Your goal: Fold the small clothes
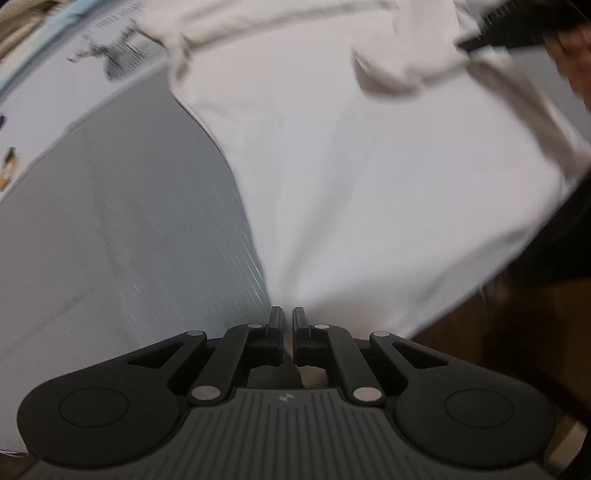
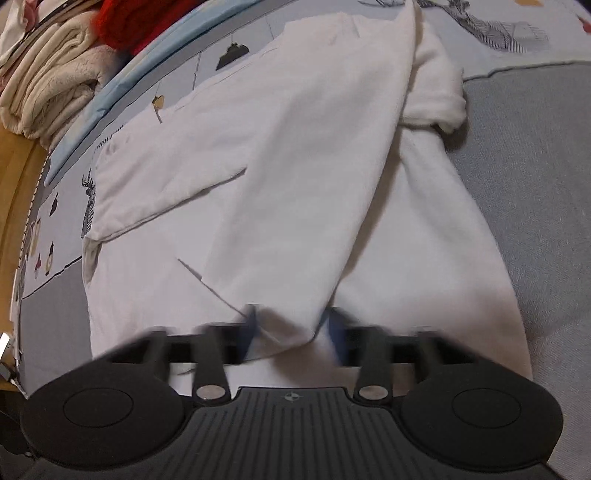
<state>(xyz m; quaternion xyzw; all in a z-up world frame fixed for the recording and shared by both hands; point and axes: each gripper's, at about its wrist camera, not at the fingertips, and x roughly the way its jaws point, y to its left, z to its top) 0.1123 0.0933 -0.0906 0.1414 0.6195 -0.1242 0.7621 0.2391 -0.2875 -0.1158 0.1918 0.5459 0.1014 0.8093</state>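
Garment [image 2: 295, 166] lengthwise away from right tongs [image 2: 291, 325]

Under my view: grey bedsheet [image 2: 535, 177] bordered by a printed panel of zebra sketches [image 2: 491, 26], with folded cream blankets [image 2: 48, 85] and a red knit [image 2: 133, 22] stacked beyond the light-blue edge [image 2: 122, 85].

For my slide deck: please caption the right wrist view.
Right gripper, jaws blurred, straddles a fold of the white garment spread on grey bedding.

Dim, soft indoor light; motion blur throughout, fisheye bending at edges.
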